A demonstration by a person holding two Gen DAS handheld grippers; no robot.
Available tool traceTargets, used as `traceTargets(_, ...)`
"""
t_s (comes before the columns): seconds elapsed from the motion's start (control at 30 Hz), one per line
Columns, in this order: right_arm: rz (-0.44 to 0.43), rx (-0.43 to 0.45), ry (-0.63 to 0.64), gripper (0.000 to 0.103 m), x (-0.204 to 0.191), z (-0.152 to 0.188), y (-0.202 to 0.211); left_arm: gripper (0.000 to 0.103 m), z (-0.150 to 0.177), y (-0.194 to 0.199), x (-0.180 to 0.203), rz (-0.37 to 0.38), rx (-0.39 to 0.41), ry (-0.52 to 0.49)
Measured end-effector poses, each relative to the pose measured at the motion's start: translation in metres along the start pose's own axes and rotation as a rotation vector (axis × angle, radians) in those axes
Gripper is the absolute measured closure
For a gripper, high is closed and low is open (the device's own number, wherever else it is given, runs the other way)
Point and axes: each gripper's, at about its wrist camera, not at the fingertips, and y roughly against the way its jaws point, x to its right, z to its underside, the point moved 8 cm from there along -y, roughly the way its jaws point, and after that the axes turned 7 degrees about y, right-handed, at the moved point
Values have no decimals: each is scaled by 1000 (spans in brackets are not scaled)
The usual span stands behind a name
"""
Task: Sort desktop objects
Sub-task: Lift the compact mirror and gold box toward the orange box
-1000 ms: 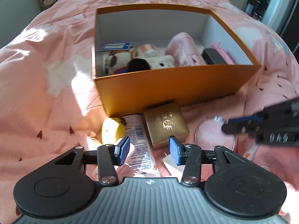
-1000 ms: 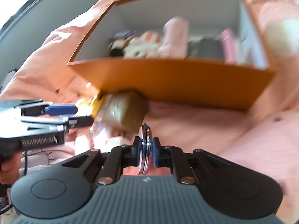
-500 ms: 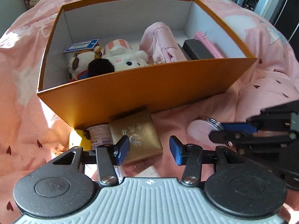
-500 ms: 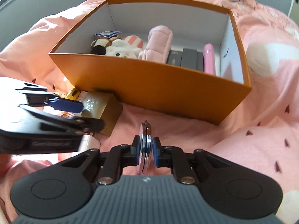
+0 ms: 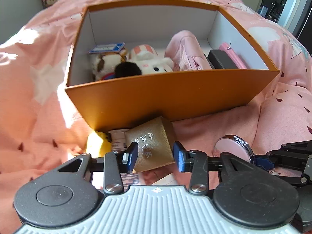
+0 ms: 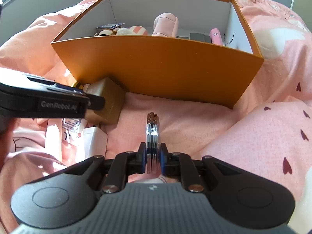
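A round mirror (image 6: pixel 153 134) is clamped edge-on between the right gripper (image 6: pixel 153 159) fingers, above the bed (image 6: pixel 253 136) before the orange box (image 6: pixel 159 68). The left gripper (image 5: pixel 156 156) fingers have just been closing around a gold box (image 5: pixel 152 146) lying against the orange box; contact seems not yet made.

Left tongs (image 5: pixel 155 157) angled down, jaws just closing, still apart; right tongs (image 6: pixel 154 160) clamped nearly closed.
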Motion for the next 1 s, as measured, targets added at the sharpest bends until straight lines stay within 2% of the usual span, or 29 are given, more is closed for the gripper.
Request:
traceTargets(0.2, 18, 35, -6, 89, 2, -4, 3, 60, 1, 15, -8, -73, 36, 6)
traceTargets(0.3, -17, 71, -14, 89, -2, -11, 3, 61, 1, 23, -16, -94, 48, 33)
traceTargets(0.43, -102, 88, -32, 89, -9, -19, -5, 61, 0, 25, -23, -84, 51, 58)
traceTargets(0.63, -235, 92, 11, 89, -32, -25, -15, 61, -2, 29, -29, -79, 54, 83)
traceTargets(0.9, -262, 95, 58, 89, -49, -29, -18, 60, -6, 29, -31, -68, 42, 89)
traceTargets(1.0, -265, 102, 72, 89, -52, -30, -17, 58, -8, 28, -32, -35, 30, 109)
